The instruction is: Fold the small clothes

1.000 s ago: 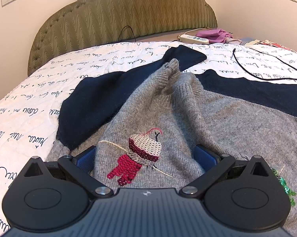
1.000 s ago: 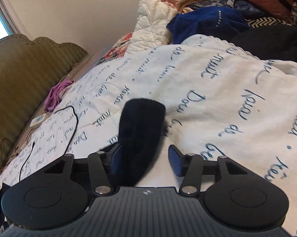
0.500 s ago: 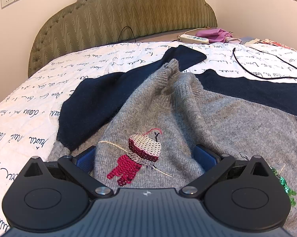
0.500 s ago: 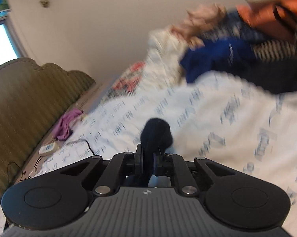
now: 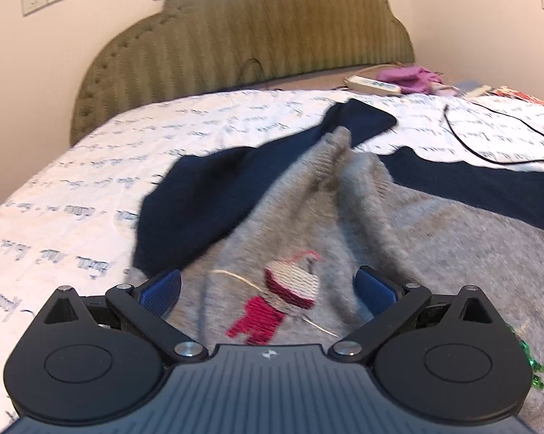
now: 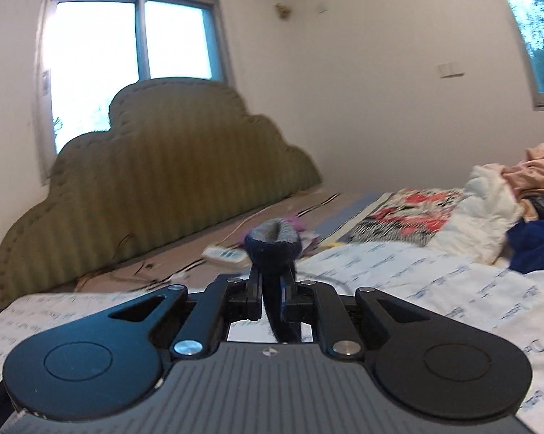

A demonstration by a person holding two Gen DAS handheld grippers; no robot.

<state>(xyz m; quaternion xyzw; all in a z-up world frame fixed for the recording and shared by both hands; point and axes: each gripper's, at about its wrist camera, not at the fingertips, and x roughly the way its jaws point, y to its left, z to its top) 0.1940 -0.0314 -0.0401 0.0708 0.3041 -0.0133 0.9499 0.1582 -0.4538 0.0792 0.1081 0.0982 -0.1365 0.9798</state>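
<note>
A small grey sweater [image 5: 398, 224] with dark navy sleeves [image 5: 214, 188] and a red-and-white sequin patch [image 5: 290, 285] lies on the white printed bedspread [image 5: 91, 195]. My left gripper [image 5: 268, 287] is open, its blue pads on either side of the sequin patch, low over the sweater's body. My right gripper [image 6: 273, 291] is shut on the navy sleeve cuff [image 6: 273, 240], whose grey inside shows at its top, and holds it raised above the bed.
A green padded headboard [image 5: 257, 32] stands at the back. A white power strip [image 5: 371, 85], purple cloth [image 5: 409, 76] and a black cable [image 5: 496, 144] lie near it. A pile of clothes and a white quilt [image 6: 489, 209] sit at the right in the right wrist view.
My right gripper shut on the navy cuff, lifted it and swung toward the headboard. My left gripper stayed open over the sweater and shifted only slightly.
</note>
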